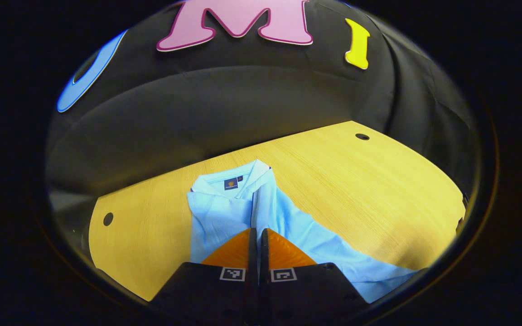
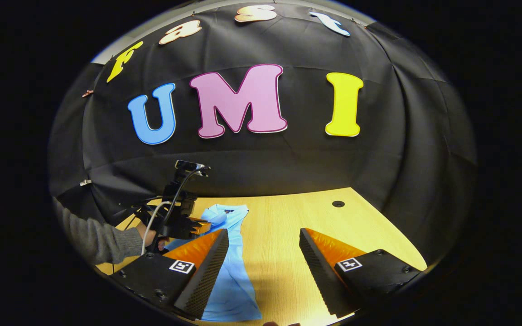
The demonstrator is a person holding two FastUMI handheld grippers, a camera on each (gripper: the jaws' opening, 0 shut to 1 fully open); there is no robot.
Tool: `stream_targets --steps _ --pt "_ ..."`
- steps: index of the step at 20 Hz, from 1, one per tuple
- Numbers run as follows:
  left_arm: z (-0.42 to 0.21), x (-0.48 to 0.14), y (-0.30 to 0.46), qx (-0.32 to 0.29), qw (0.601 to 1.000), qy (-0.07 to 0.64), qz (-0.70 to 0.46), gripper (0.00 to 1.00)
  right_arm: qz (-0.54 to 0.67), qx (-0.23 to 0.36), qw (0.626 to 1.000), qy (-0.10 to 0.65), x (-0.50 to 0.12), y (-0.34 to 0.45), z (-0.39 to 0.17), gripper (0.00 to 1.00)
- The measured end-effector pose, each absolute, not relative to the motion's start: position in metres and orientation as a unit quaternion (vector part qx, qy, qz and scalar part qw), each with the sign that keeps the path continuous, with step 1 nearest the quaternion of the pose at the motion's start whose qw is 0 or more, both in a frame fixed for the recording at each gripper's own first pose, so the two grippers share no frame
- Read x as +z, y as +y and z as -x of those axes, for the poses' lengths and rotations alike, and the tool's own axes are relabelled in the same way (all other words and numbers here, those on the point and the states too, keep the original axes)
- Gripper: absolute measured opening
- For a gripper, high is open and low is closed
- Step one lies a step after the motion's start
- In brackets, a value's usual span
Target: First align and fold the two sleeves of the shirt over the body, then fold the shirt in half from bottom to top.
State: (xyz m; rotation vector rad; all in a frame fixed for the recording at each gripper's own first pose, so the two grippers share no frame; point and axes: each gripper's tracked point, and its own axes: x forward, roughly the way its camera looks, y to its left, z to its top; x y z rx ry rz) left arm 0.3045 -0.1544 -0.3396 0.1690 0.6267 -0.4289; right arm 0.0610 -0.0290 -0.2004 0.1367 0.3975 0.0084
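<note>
A: Where is the shirt [image 1: 224, 213] lying for you right now?

B: It is lying on the bench [image 1: 356, 181] toward the far left corner, collar at the far edge, body running back toward you. In the left gripper view your left claw [image 1: 258, 235] is sitting right over it with its fingers pressed together; a fold of blue cloth is rising straight ahead of the tips, but I cannot tell whether any of it is pinched between them.

A: And the right one?

B: Your right claw [image 2: 263, 253] is hanging spread wide over bare wood, well apart from the cloth. The shirt's long axis is running from the near edge to the far edge, and it is lying off to the left of that claw. So the left hand is the nearer one by far.

A: What is each view giving you?

B: The right gripper view is showing the left claw [image 2: 200, 224] from the side, held by a grey sleeve [image 2: 102, 242], low over the upper part of the shirt. The left gripper view is showing the collar and a long blue stretch trailing toward the near right edge, likely the part you are folding over.
</note>
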Motion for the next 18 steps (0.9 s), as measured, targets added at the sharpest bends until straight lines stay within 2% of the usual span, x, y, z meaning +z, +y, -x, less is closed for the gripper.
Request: stream_targets --steps 8,13,14,15,18 --pt "-0.298 -0.369 -0.163 -0.209 0.911 0.341 -0.101 0.08 -0.069 -0.008 0.978 0.198 -0.201 -0.038 -0.047 0.98" --pt "-0.291 -0.382 -0.167 -0.214 0.902 0.354 -0.121 0.55 -0.07 -0.008 0.977 0.201 -0.199 -0.037 -0.039 0.97" --pt "-0.293 -0.382 -0.166 -0.21 0.905 0.348 -0.129 0.58 -0.07 -0.008 0.977 0.201 -0.2 -0.036 -0.037 0.97" --pt "-0.294 -0.381 -0.164 -0.205 0.906 0.343 -0.137 0.69 -0.07 -0.008 0.977 0.203 -0.201 -0.036 -0.036 0.98" --pt "-0.296 -0.379 -0.16 -0.196 0.91 0.336 -0.143 0.79 -0.073 -0.01 0.976 0.204 -0.2 -0.037 -0.034 0.97"
